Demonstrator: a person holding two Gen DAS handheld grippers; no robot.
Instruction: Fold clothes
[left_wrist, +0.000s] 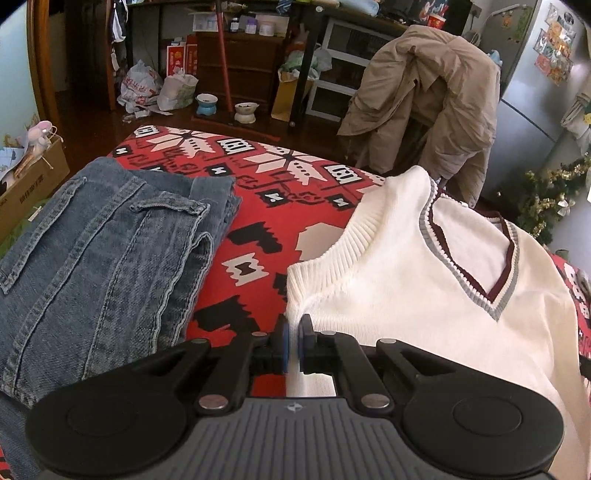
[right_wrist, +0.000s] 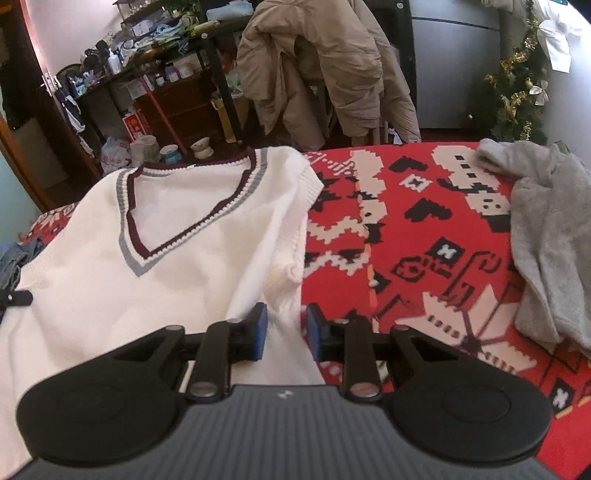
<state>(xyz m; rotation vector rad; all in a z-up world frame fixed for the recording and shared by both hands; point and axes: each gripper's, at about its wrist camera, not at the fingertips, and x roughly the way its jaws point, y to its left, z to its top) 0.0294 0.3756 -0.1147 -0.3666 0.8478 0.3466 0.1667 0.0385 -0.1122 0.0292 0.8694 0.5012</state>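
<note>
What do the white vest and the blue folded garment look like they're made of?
White vest: a soft knit, probably cotton or acrylic, with ribbed armholes and a striped ribbed V-neck. Blue folded garment: faded denim, with visible twill weave and stitched seams.

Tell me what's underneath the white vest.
The white vest lies on the red patterned blanket, which shows on both sides of it. Whatever else lies beneath the vest is covered.

A tan coat (left_wrist: 424, 99) is hanging over a chair beside a grey fridge (left_wrist: 535, 92). Cluttered dark shelves (left_wrist: 236, 66) are standing on a dark wooden floor (left_wrist: 92, 118), and a decorated Christmas tree (right_wrist: 517, 88) is filling the corner.
</note>
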